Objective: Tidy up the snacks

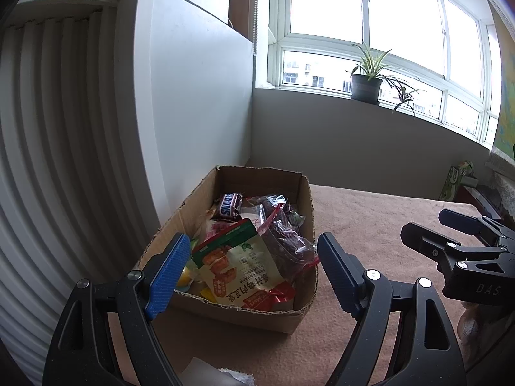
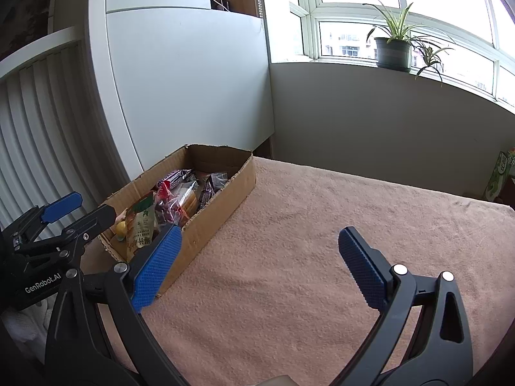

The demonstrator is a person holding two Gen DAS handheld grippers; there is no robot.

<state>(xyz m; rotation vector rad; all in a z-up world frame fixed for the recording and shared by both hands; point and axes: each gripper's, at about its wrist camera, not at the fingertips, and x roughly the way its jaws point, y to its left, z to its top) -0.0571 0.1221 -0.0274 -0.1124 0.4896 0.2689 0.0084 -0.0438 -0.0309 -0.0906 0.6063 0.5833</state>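
Open brown cardboard box (image 1: 307, 222) sits at the left edge of the pink towel-covered table (image 2: 322, 225), against the white cabinet (image 1: 199, 112). Box holds the snacks: green-and-white printed foil pouch (image 1: 238, 263) at the near end, clear plastic bag of dark red dried fruit (image 1: 283, 234) right of it, brown Snickers bar (image 1: 229, 206) toward the far end, a small yellow item (image 1: 184, 277) at the near left corner, possibly a jelly cup.

Left gripper (image 1: 249, 273) hovers over the near end of the box, jaws wide apart, nothing between them. Right gripper (image 2: 259, 268) over bare towel right of the box, jaws likewise spread, empty.

Handling judgement: all items light. Pouch and bag are soft, crinkly, slippery film; pinch at a sealed top edge or corner, not the bulging middle. Snickers bar is firmer; grip across its width
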